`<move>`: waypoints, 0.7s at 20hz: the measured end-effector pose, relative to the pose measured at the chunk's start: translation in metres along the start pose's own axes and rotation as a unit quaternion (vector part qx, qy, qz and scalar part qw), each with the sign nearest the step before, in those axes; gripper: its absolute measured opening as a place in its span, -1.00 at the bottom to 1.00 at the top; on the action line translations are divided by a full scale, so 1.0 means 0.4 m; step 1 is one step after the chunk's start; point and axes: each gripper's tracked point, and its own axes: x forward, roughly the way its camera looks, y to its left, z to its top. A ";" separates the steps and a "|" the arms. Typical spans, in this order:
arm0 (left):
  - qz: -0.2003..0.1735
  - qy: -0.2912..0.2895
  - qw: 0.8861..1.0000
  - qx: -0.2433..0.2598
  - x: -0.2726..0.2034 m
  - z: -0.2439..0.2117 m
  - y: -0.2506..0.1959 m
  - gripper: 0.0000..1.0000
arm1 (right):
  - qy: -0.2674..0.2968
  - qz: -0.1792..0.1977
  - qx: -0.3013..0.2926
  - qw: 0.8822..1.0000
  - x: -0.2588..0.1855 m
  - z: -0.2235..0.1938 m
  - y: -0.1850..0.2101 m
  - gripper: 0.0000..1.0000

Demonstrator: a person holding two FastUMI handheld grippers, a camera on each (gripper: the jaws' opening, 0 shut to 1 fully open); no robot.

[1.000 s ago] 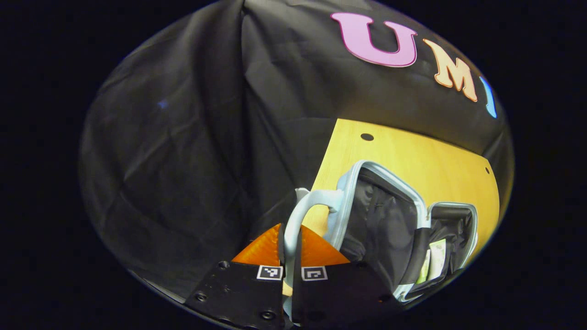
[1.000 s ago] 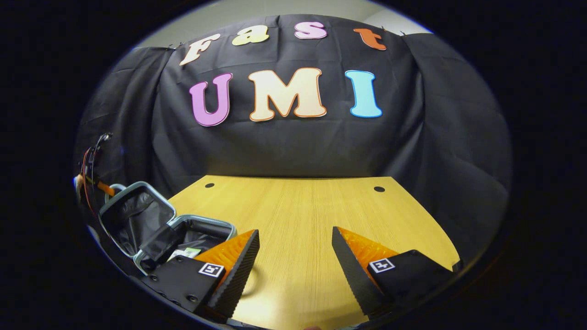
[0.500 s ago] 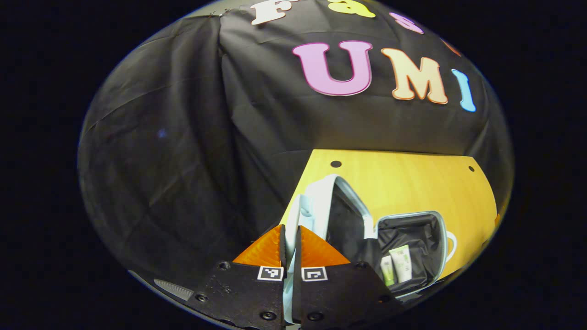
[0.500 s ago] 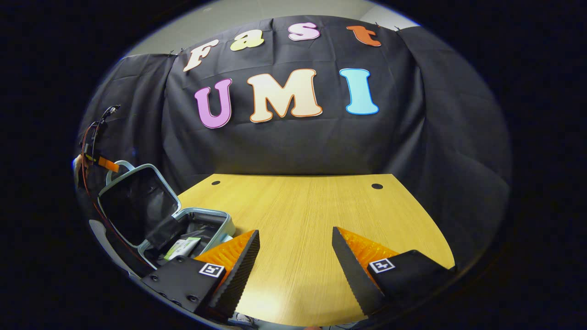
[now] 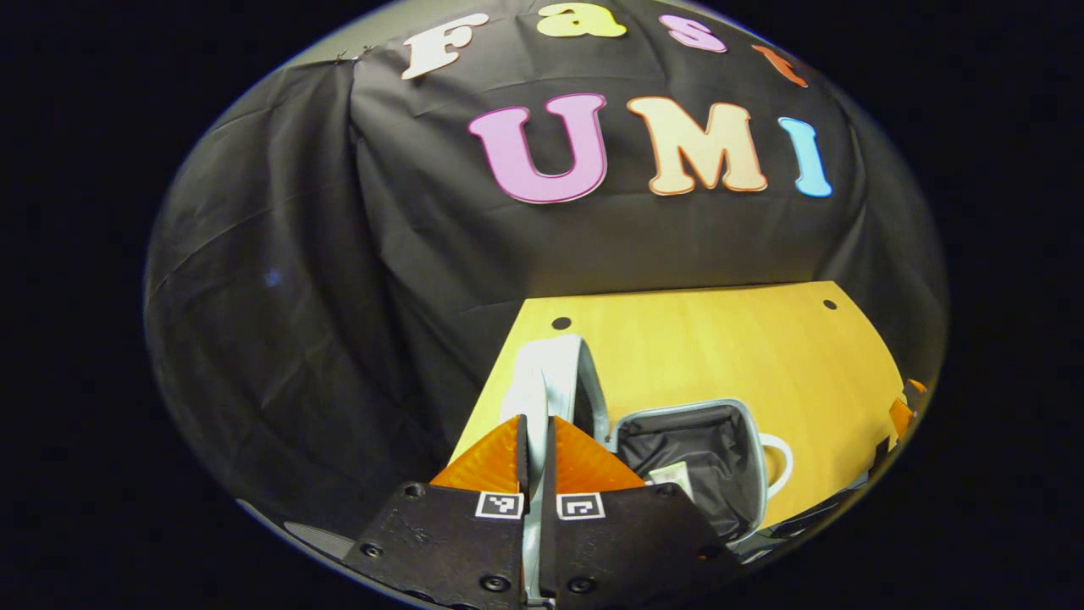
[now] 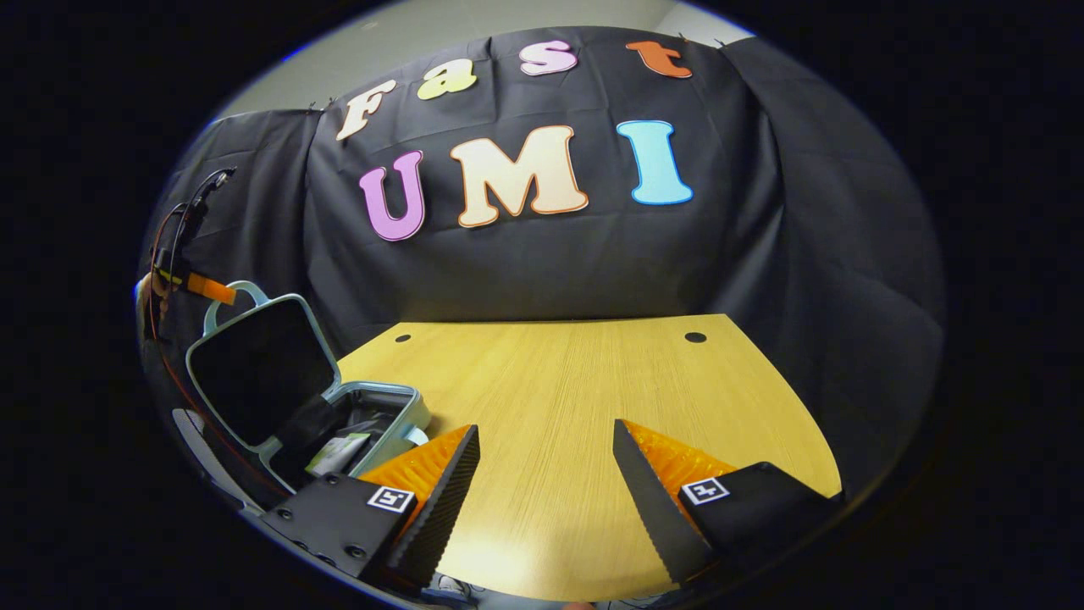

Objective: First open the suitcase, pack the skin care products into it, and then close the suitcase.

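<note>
Since the earlier frames the suitcase lid [image 5: 555,381] had swung up from a tilt toward upright, and in the left gripper view it was seen nearly edge-on, above the fingers at 12 o'clock. The left gripper [image 5: 535,449] was closed on the pale handle [image 5: 533,415] of this lid, both fingers pressing on it. At 3 o'clock of the fingers the open suitcase base [image 5: 749,440] lay on the wooden table [image 5: 720,347], with a skin care tube [image 5: 673,476] inside on the dark lining.

In the right gripper view, the right gripper [image 6: 546,474] hovered over the table [image 6: 559,381] with fingers wide apart and nothing between them. The suitcase [image 6: 398,407] stood at 9 o'clock, its lid [image 6: 258,368] raised. The left gripper [image 6: 207,288] held the handle [image 6: 246,292] at the top of the lid.
</note>
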 end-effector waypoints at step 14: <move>-0.116 -0.033 0.992 -0.025 0.029 -0.024 -0.498 -0.99 | -0.016 -0.002 -0.035 0.999 -0.035 0.082 -0.271 0.97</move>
